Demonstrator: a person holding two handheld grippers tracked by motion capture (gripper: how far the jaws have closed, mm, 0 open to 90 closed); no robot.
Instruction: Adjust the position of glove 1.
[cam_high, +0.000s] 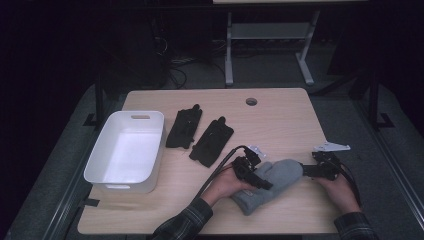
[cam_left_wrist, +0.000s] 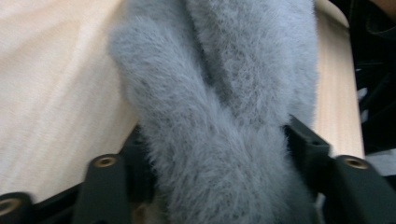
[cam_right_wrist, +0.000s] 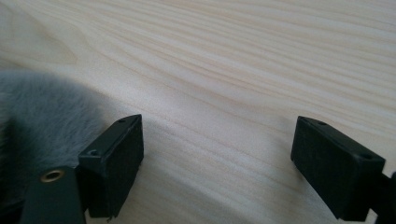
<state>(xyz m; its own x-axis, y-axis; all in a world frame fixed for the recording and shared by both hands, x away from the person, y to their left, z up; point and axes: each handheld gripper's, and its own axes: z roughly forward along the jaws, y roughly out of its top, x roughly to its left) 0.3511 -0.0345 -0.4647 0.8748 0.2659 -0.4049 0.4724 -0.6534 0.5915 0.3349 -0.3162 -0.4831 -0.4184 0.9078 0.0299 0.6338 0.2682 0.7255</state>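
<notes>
- The high view looks forward and down from above the person's side onto the wooden table (cam_high: 280, 115), far enough off to take in both tongs.
- The left gripper view rides on the left gripper (cam_left_wrist: 212, 182), looking along its jaws, very close to a grey furry mitten (cam_left_wrist: 219, 93) between them.
- The right gripper view rides on the right gripper (cam_right_wrist: 217, 158), low over bare wood, the mitten's edge beside its left jaw.
- All three views share the mitten and the tabletop.

Grey fuzzy mitten (cam_high: 274, 184): lies flat on the counter (cam_high: 280, 120), diagonal, between the left gripper (cam_high: 266, 184) and right gripper (cam_high: 305, 170). Left gripper jaws straddle its body; rounded tip just beside the right gripper.
</notes>
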